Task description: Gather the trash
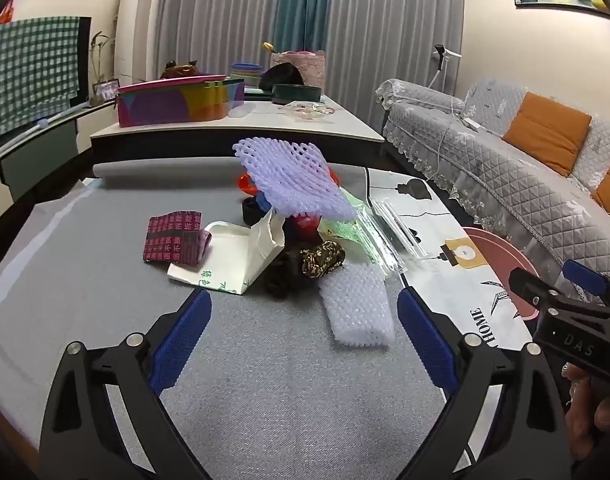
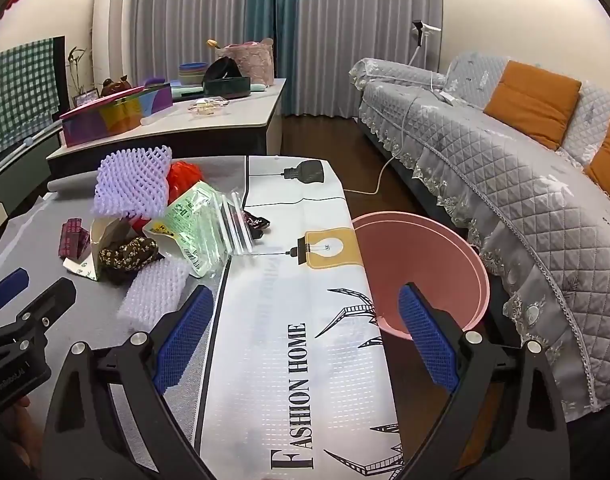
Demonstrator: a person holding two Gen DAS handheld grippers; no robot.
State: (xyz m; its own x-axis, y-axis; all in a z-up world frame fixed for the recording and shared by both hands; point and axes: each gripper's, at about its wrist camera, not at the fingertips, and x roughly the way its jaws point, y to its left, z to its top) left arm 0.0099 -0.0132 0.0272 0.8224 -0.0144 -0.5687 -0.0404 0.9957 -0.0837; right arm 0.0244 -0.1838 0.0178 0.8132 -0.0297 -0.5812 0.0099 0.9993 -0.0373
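The left gripper (image 1: 304, 316) fills the bottom of the left wrist view with its jaws spread wide and nothing between the blue pads; they hang above the grey mat (image 1: 265, 380) on the counter (image 1: 437, 280) and touch no item. Just above the right-hand pad lies a white foam net sleeve (image 1: 357, 308), flat on the mat in the lower centre of the frame. Above it, in the middle of the frame, is the trash pile: a brown flowered cloth roll (image 1: 323, 258), a white paper bag with green print (image 1: 225, 260) lying on its side, a dark red printed wrapper (image 1: 175, 242) to its left, a green printed plastic pouch (image 1: 353, 224) and clear zip bags (image 1: 389, 224) to the right, and a purple foam net (image 1: 293, 180) resting on top of the heap with something red under it. The right gripper (image 2: 305, 316) sits at the bottom of the right wrist view, its jaws likewise spread wide and empty, held over the white printed cloth (image 2: 293, 320) that covers the right part of the counter. Its right-hand pad lies in front of a pink bin (image 2: 437, 252), which stands beside the counter's edge at the centre right of that frame. The pile shows at the left of this view, well apart from the pads. A grey quilted sofa (image 2: 505, 184) with orange cushions runs along the right side, and a second counter (image 2: 209, 124) with coloured boxes stands in the upper left before grey curtains.
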